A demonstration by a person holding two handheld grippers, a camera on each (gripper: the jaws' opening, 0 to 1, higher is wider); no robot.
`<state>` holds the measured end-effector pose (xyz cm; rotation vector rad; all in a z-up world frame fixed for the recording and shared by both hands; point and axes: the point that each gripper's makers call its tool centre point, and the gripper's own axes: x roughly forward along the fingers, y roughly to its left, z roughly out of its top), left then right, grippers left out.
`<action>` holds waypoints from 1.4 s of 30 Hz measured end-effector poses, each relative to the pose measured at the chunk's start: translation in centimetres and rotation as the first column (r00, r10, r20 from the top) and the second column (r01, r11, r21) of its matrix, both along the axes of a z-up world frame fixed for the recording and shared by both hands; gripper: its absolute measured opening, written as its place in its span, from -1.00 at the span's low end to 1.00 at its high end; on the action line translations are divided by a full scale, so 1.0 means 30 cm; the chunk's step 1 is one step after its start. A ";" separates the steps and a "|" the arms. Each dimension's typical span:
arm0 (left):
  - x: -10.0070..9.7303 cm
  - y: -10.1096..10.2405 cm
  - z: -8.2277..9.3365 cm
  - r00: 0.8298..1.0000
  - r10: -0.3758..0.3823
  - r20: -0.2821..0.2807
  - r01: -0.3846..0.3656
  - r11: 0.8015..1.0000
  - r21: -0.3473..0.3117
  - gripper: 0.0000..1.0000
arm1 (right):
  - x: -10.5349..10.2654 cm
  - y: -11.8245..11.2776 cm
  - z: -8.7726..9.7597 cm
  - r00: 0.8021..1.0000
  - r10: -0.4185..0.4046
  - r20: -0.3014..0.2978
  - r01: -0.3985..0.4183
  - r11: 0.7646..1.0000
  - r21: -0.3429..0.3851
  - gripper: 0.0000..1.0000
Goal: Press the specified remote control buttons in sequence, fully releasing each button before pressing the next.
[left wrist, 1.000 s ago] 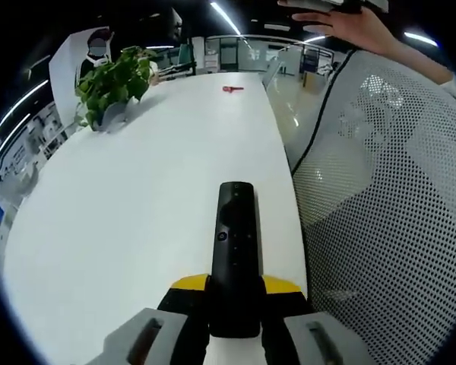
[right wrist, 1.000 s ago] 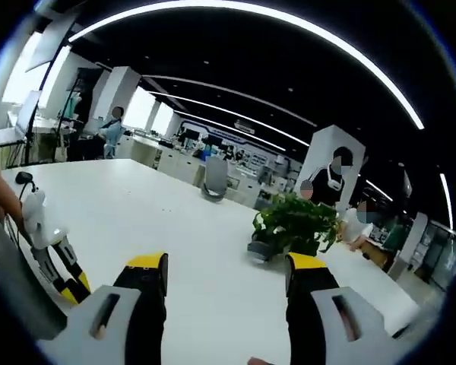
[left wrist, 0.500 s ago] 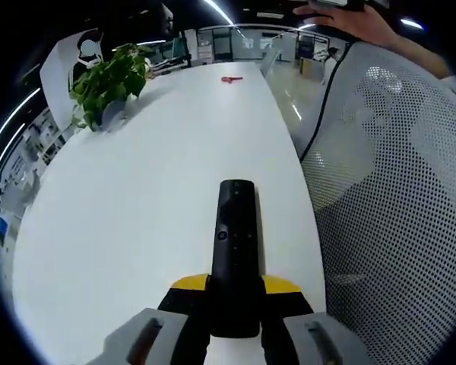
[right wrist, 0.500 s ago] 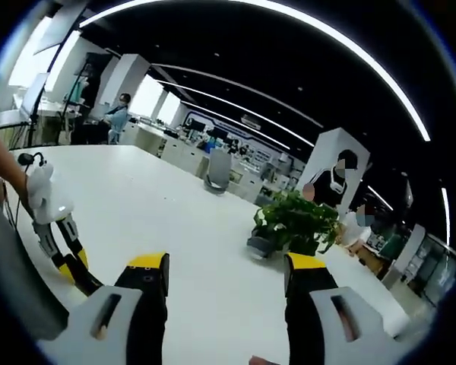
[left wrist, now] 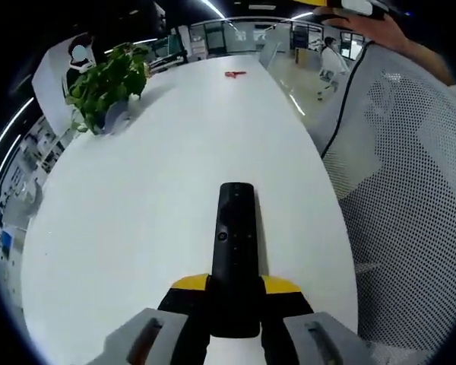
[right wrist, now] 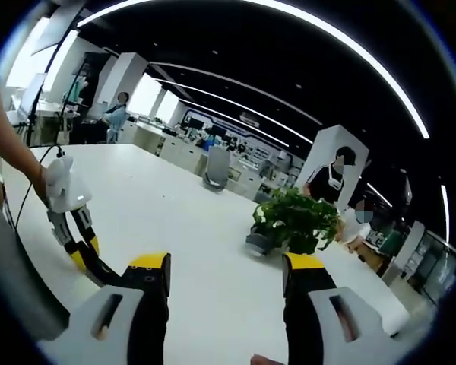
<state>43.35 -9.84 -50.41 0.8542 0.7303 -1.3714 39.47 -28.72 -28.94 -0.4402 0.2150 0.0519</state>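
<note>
Where the left gripper view looked down the long white table (left wrist: pixel 137 190), the tabletop ran from the bottom of the frame to the top centre, its right-hand edge curving from lower right up toward the upper middle. Beyond that edge stood a white mesh chair back (left wrist: pixel 410 198) filling the right side, with a black cable (left wrist: pixel 342 114) draped along it. Bare tabletop lay open to the left of and ahead of the jaws. A potted plant (left wrist: pixel 106 80) stood at upper left near the far left edge, and a small red object (left wrist: pixel 234 74) lay far off at top centre. A person's hand (left wrist: pixel 372 23) showed at the upper right.

The left gripper (left wrist: pixel 234 293) was closed on the black remote control (left wrist: pixel 235 251), its yellow-tipped jaws pressing both long sides of the lower end. The remote ran straight up the frame's centre from between the jaws, buttons facing the camera.

Seen in the right gripper view, the right gripper (right wrist: pixel 226 277) stood spread wide with nothing between its jaws, above open white tabletop. The potted plant (right wrist: pixel 295 220) sat right of centre beyond the jaws. The left gripper (right wrist: pixel 80 236) entered at the lower left, just beside the right gripper's left jaw.
</note>
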 end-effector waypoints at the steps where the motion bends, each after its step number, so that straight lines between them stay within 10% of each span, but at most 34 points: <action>1: 0.003 0.001 -0.001 1.000 -0.004 0.001 0.004 1.000 0.004 -0.53 | 0.000 -0.002 0.000 1.000 -0.002 -0.001 0.002 1.000 0.004 0.24; 10: 0.061 -0.016 0.013 1.000 -0.008 -0.013 0.008 1.000 0.002 -0.53 | 0.003 -0.036 -0.036 0.998 -0.037 -0.058 0.045 0.990 0.135 0.37; 42: 0.365 -0.039 0.037 0.997 -0.030 0.072 0.024 0.996 0.081 -0.53 | -0.001 -0.090 -0.054 0.993 -0.093 -0.071 0.108 0.965 0.238 0.24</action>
